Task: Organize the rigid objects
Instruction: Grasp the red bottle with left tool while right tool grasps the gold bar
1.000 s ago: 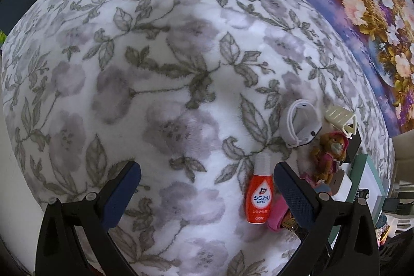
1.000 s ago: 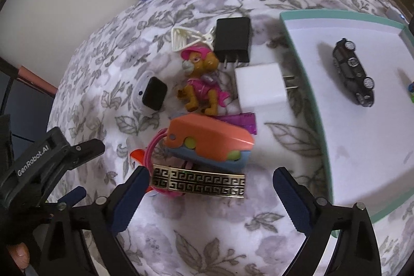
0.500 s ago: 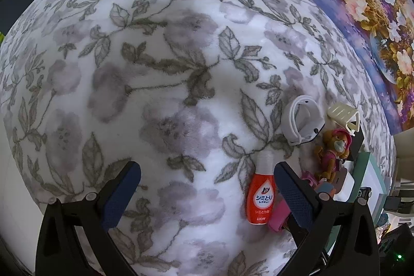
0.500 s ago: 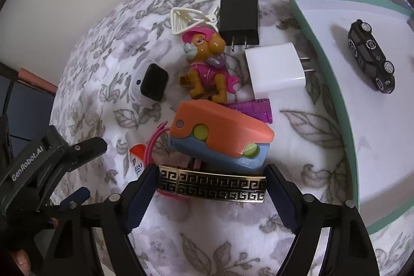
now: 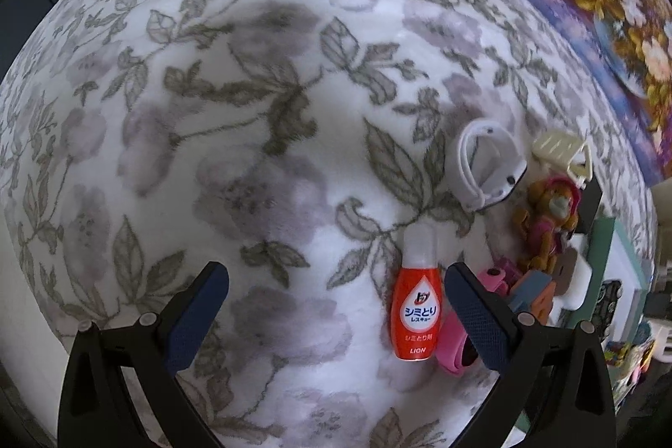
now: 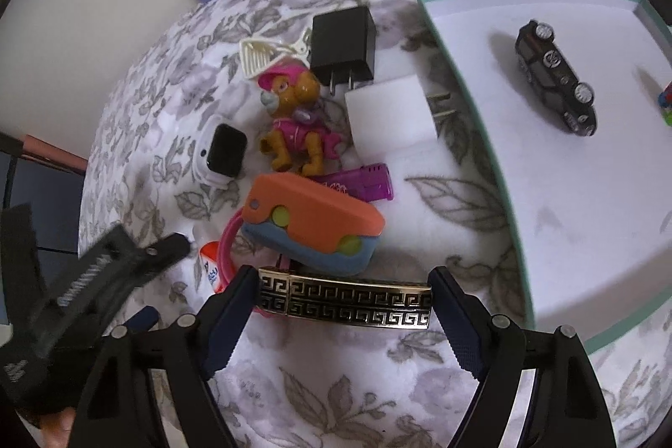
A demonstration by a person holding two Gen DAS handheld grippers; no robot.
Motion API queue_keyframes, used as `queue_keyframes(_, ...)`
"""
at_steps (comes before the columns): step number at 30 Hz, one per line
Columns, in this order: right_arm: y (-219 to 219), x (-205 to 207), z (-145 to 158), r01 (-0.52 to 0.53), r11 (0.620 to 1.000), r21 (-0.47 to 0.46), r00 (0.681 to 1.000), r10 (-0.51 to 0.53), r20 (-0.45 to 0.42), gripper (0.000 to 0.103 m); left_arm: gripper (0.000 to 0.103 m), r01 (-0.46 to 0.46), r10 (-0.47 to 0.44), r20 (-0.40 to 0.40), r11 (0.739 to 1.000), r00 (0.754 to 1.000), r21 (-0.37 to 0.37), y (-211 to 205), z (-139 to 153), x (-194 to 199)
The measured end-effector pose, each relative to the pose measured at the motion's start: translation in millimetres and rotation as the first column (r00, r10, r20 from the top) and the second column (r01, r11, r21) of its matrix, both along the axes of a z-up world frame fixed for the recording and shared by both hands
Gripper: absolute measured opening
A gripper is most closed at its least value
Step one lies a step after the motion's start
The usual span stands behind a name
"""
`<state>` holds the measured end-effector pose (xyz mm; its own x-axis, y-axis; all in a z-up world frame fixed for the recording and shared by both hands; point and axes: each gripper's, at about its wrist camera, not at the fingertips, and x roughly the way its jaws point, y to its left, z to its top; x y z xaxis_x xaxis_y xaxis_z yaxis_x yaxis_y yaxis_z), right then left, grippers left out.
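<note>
Your left gripper [image 5: 336, 305] hangs over the grey-leafed floral blanket [image 5: 235, 137] with its jaws spread wide and nothing between the pads; the small red and white stain-remover bottle [image 5: 416, 301] lies just inside its right finger, not touched. Moving right, the pile holds a white smartwatch with a black screen [image 6: 224, 154], a brown toy pup in a pink suit [image 6: 296, 129], a black plug adapter [image 6: 342, 45], a white plug charger [image 6: 390, 116] and an orange and blue plastic toy case [image 6: 313, 223].

Your right gripper [image 6: 342, 299] has its pads set against both ends of the flat gold and black key-pattern hair clip [image 6: 344, 301], which lies on the blanket at the near edge of the pile. So the step in hand looks like the pick of that clip.

Next, lift it straight up clear of the pink band beneath it, then carry it right to the white tray with a teal rim [image 6: 458, 40], where a black toy car [image 6: 554, 78] already sits.
</note>
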<state>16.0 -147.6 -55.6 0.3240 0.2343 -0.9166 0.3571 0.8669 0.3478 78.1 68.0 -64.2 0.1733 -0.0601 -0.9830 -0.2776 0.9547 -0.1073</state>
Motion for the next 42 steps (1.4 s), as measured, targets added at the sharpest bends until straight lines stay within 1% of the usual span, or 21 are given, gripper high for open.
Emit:
queue_keyframes(8,-8,-4,22,0.009,0.999,-0.041,0.999,-0.007,0.048,0.084,0.102,0.047,-0.045,-0.038,0.998,0.998,0.052,-20,-19,3)
queue_keyframes(10,-10,-5,25,0.016,0.999,-0.051,0.999,-0.013,0.052,0.084,0.100,0.053,-0.050,-0.042,0.996,0.998,0.074,-21,-22,0)
queue_keyframes(13,-13,-6,26,0.027,0.998,-0.052,0.998,-0.024,0.055,0.084,0.095,0.060,-0.057,-0.043,0.995,0.997,0.083,-24,-23,-2)
queue_keyframes(15,-15,-7,26,0.033,0.998,-0.048,0.998,-0.031,0.054,0.084,0.085,0.077,-0.073,-0.038,0.992,0.997,0.099,-27,-23,-3)
queue_keyframes(16,-15,-7,26,0.038,0.998,-0.048,0.998,-0.035,0.054,0.084,0.082,0.086,-0.083,-0.034,0.990,0.996,0.108,-29,-21,-2)
queue_keyframes(18,-18,-9,27,0.046,0.998,-0.051,0.998,-0.043,0.054,0.084,0.071,0.114,-0.112,-0.024,0.986,0.993,0.119,-34,-17,0)
queue_keyframes(19,-18,-9,26,0.049,0.997,-0.054,0.998,-0.046,0.052,0.084,0.067,0.128,-0.127,-0.019,0.984,0.992,0.122,-37,-16,0)
queue_keyframes(21,-20,-9,26,0.058,0.996,-0.064,0.997,-0.055,0.046,0.084,0.052,0.150,-0.150,-0.010,0.981,0.989,0.126,-43,-13,-1)
queue_keyframes(22,-21,-10,26,0.061,0.996,-0.067,0.997,-0.059,0.044,0.084,0.048,0.159,-0.160,-0.007,0.979,0.987,0.128,-46,-12,-1)
queue_keyframes(23,-22,-10,26,0.066,0.995,-0.068,0.997,-0.063,0.042,0.084,0.042,0.167,-0.167,-0.004,0.978,0.986,0.128,-49,-12,-1)
queue_keyframes(25,-25,-11,26,0.073,0.995,-0.066,0.997,-0.071,0.037,0.084,0.036,0.172,-0.173,-0.004,0.977,0.985,0.127,-52,-11,-2)
queue_keyframes(27,-28,-12,26,0.077,0.995,-0.066,0.997,-0.075,0.034,0.084,0.025,0.172,-0.173,-0.003,0.977,0.985,0.126,-55,-11,-2)
queue_keyframes(30,-31,-12,26,0.084,0.994,-0.073,0.996,-0.083,0.026,0.084,0.024,0.167,-0.167,-0.006,0.978,0.986,0.122,-55,-12,-3)
queue_keyframes(34,-37,-14,25,0.099,0.993,-0.063,0.995,-0.098,0.012,0.084,0.024,0.152,-0.153,-0.003,0.981,0.988,0.118,-42,-5,-3)
queue_keyframes(38,-44,-16,26,0.116,0.991,-0.064,0.993,-0.116,0.002,0.084,0.024,0.128,-0.138,0.055,0.980,0.989,0.151,-34,15,-4)
queue_keyframes(39,-46,-17,26,0.121,0.990,-0.068,0.993,-0.121,0.002,0.084,0.024,0.123,-0.138,0.083,0.979,0.987,0.163,-34,24,-5)
queue_keyframes(42,-53,-18,29,0.131,0.989,-0.067,0.991,-0.131,0.001,0.084,0.024,0.126,-0.151,0.134,0.975,0.979,0.182,-37,43,-8)
